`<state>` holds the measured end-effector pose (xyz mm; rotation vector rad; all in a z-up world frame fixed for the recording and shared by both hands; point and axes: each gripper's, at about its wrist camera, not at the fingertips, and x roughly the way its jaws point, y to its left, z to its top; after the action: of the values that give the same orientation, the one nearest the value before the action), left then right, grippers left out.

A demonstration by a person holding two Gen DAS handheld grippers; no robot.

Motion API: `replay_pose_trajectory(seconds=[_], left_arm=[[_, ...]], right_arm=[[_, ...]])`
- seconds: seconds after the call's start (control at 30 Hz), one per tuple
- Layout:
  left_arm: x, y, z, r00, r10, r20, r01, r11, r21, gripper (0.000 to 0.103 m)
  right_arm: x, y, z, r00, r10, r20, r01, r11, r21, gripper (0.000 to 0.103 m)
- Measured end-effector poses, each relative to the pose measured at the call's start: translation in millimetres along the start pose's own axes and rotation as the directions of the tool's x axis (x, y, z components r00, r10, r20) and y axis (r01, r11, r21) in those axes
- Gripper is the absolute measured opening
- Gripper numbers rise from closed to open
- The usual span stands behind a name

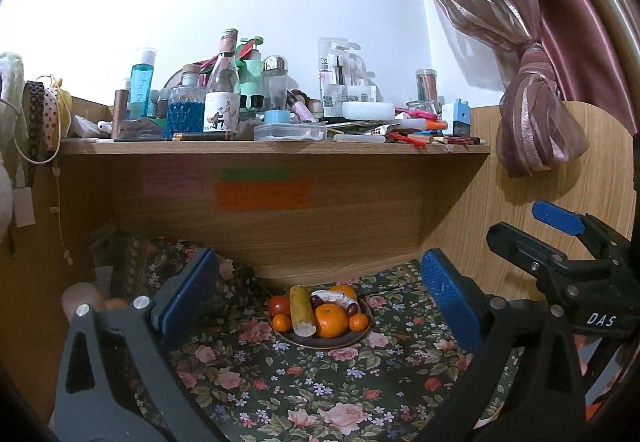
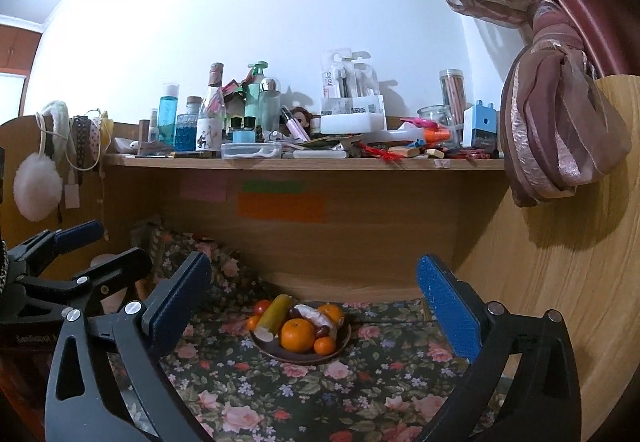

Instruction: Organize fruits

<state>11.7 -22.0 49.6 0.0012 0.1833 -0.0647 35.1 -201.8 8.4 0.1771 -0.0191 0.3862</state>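
Observation:
A dark plate [image 1: 320, 343] [image 2: 301, 357] of fruit sits on the flowered cloth near the desk's back panel. It holds a large orange [image 1: 330, 320] [image 2: 297, 334], small oranges, a tomato [image 1: 278, 305], dark grapes, a yellow-green cucumber-like piece [image 1: 302, 309] [image 2: 273, 316] and a pale pink-and-white piece [image 1: 334, 296]. My left gripper [image 1: 320, 310] is open, well short of the plate, with nothing between its blue pads. My right gripper [image 2: 316, 306] is open too and empty. Each gripper shows at the edge of the other's view.
A wooden shelf [image 1: 276, 148] above the plate is crowded with bottles, jars and boxes. A knotted pink curtain [image 1: 532, 114] hangs at the right against the wooden side panel. Headbands and a white pompom [image 2: 37, 186] hang at the left. Coloured sticky notes [image 1: 262, 194] mark the back panel.

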Motion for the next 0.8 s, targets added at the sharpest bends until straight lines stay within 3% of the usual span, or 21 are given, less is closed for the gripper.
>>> replay_pose_trajectory(seconds=[0.8], left_arm=[[1.7, 5.3, -0.3, 1.0, -0.007, -0.001, 0.007, 1.0, 0.01, 0.103]], right_arm=[[3.6, -4.1, -1.7, 1.0, 0.011, 0.0, -0.011, 0.999, 0.03, 0.103]])
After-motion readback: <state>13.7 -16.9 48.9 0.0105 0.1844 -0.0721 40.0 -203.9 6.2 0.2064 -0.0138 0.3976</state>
